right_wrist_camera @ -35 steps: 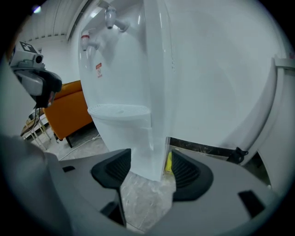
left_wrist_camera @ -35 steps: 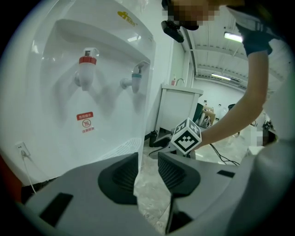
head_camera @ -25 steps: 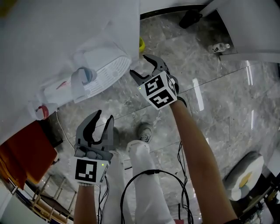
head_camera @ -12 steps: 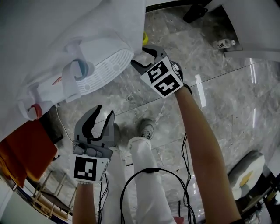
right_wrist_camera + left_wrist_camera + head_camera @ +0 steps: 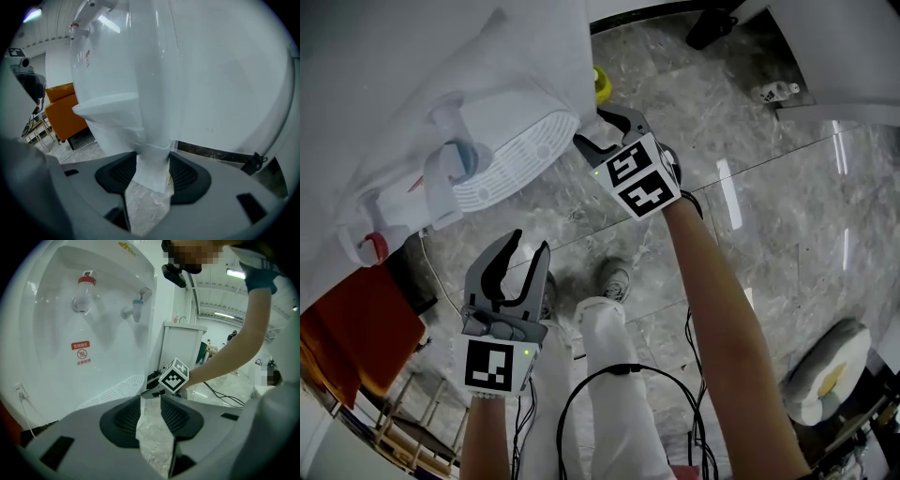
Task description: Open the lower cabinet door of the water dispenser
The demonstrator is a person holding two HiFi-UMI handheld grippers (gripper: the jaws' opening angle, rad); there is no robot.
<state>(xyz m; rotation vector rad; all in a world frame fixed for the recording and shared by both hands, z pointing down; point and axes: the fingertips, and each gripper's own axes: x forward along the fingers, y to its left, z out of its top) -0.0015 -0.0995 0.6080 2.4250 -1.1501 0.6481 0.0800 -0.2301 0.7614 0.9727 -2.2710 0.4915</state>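
Lower cabinet door (image 5: pixel 152 161): white front edge of the water dispenser (image 5: pixel 56 380), standing between the right gripper's pads, under the drip tray.
Drip tray (image 5: pixel 511 159): white grille, just left of the right gripper.
Left gripper (image 5: pixel 525 246): jaws partly apart, holding nothing, only marble floor (image 5: pixel 750 216) between them.
Right gripper (image 5: pixel 592 131): jaws spread wide, straddling the door's edge.

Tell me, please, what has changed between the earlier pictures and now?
The right gripper has edged closer to the water dispenser. Its open jaws now have the white front edge between them, beside the drip tray. No firm grip shows yet. The left gripper stayed low, open and empty.
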